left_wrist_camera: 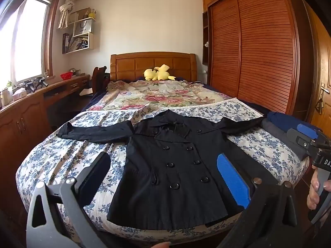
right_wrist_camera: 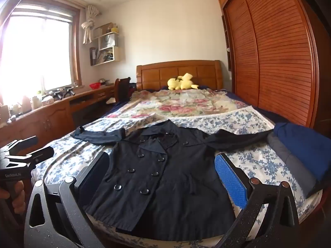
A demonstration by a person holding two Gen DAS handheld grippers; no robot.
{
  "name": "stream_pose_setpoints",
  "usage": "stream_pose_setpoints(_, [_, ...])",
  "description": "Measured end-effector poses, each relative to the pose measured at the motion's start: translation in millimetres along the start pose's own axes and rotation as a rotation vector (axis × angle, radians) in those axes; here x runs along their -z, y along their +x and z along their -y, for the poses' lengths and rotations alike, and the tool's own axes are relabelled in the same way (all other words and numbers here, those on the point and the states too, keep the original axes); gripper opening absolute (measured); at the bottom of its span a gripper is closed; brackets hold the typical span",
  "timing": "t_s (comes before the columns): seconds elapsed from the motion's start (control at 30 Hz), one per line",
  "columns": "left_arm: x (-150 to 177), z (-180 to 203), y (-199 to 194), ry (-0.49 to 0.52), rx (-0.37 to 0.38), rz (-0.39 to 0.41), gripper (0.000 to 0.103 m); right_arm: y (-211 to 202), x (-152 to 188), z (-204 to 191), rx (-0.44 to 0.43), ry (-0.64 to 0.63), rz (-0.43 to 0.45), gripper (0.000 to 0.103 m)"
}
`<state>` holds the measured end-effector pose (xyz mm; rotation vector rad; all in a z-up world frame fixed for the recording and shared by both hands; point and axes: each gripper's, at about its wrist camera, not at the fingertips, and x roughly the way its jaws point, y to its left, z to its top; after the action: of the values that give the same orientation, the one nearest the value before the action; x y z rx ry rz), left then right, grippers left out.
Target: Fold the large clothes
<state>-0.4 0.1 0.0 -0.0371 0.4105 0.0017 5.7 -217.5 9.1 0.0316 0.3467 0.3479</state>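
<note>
Black coat is spread flat, sleeves out, on the bed. Left tongs and right tongs are held wide open above its hem, nothing gripped.

"GenRobot.AI" shows in white on the left gripper body at the near left of the right wrist view. The right gripper handle reads "DA", cut off. The far white shopping bag reads "HONOR".

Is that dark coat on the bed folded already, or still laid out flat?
Spread flat. The coat lies face up on the blue floral quilt, buttoned, both sleeves stretched out sideways, nothing folded over. Neither hand-held gripper touches it.
</note>
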Motion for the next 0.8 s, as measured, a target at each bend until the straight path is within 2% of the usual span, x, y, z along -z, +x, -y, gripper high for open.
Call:
stream_pose_setpoints(0.5, [-1.3, -2.2, -4.6, 0.001, 0.008, 0.007, 0.103, -0.1, 4.2, 0.6, -0.003, 0.002, -0.008, 0.103])
stream_pose_setpoints(0.8, [-3.4, 11.2, -12.5, 0.012, 0.0, 0.018, 0.103, -1.0, 6.5, 0.0, -0.003, 0.005, -0.006, 0.103])
